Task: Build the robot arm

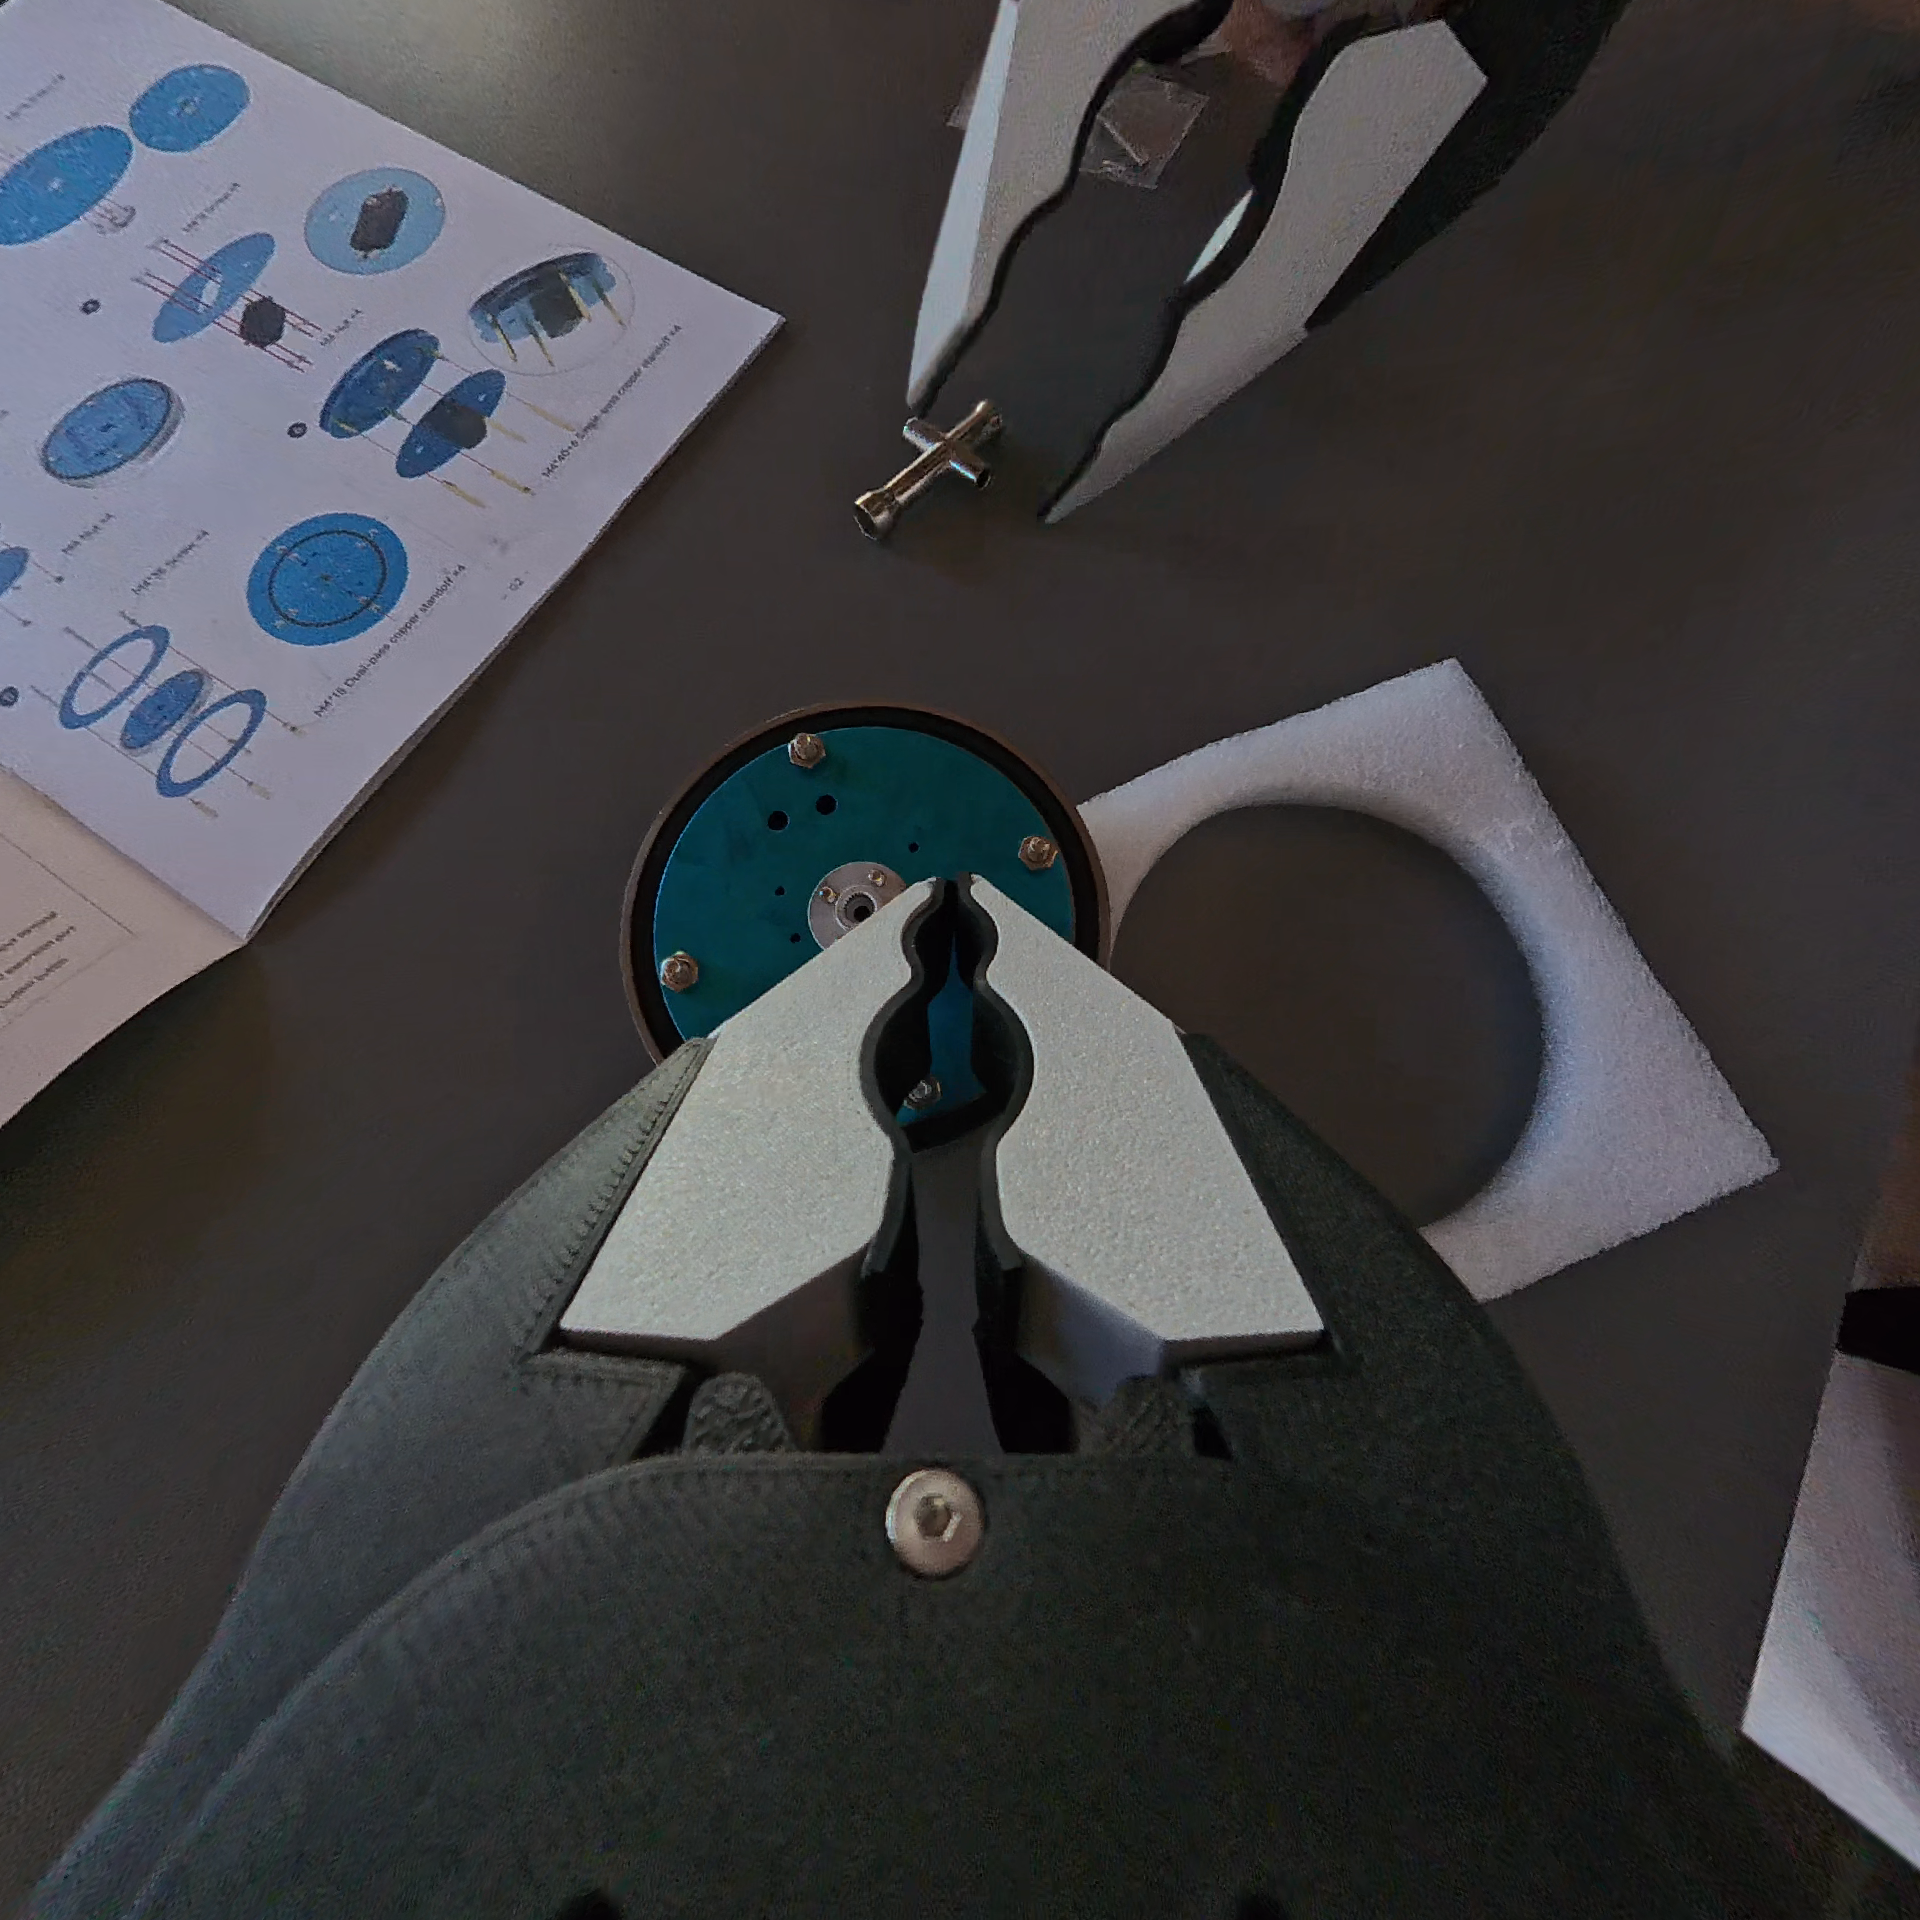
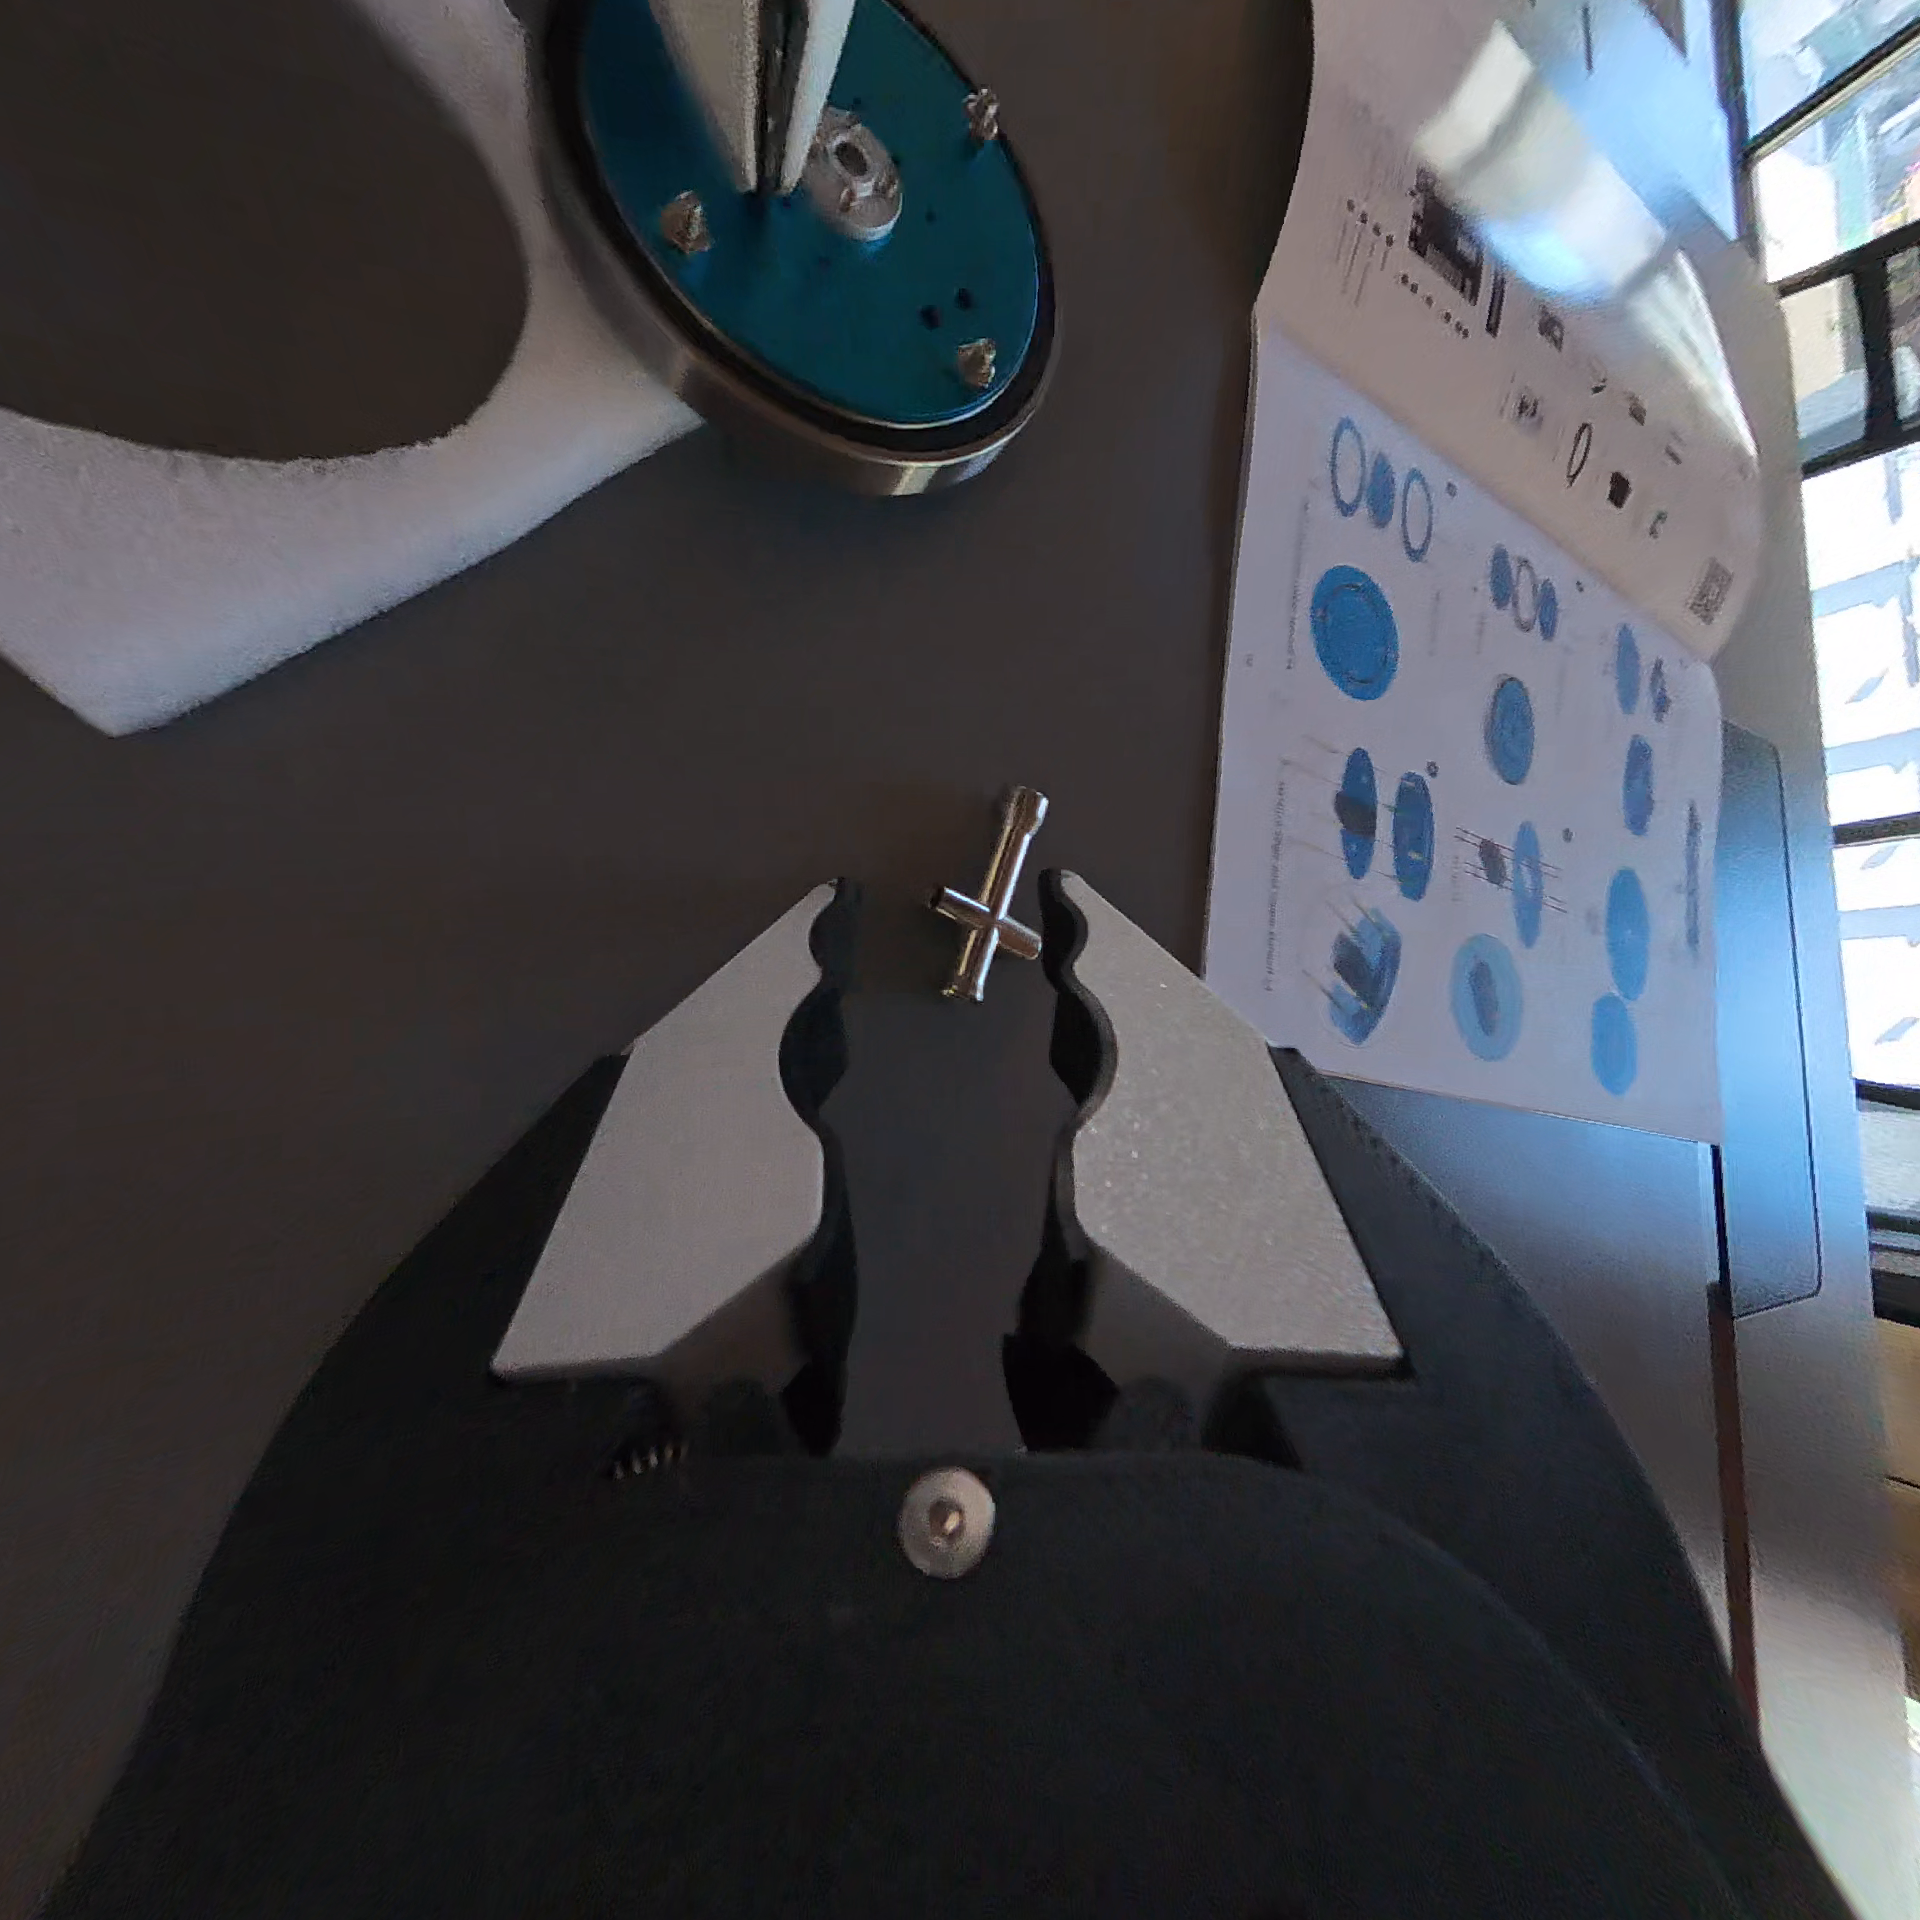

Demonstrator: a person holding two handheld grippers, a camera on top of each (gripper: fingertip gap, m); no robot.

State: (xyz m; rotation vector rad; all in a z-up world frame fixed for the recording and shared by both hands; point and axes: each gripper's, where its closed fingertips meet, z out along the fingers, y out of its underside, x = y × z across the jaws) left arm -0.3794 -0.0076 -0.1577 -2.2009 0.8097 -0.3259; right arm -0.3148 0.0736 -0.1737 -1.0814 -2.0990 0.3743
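A round blue disc [image 1: 748, 862] with a metal rim, a silver centre hub and several nuts lies on the dark table. My left gripper [image 1: 954, 883] is shut with nothing between its tips, which rest on the disc beside the hub; it also shows in the right wrist view [image 2: 769, 177] over the disc [image 2: 831, 312]. A small silver cross wrench [image 2: 987, 904] lies flat on the table. My right gripper [image 2: 945, 883] is open, low over the table, its fingers on either side of the wrench, the right one closest. In the left wrist view the right gripper [image 1: 985, 457] stands open at the wrench [image 1: 928, 454].
A white foam sheet [image 1: 1621, 1039] with a round hole lies beside the disc, partly under its rim [image 2: 156, 582]. An open instruction booklet [image 1: 312, 468] with blue diagrams lies on the table [image 2: 1455, 831]. A white object with a black band [image 1: 1849, 1558] sits at the right edge. Spacing between my two grippers at the tips: around 11 centimetres.
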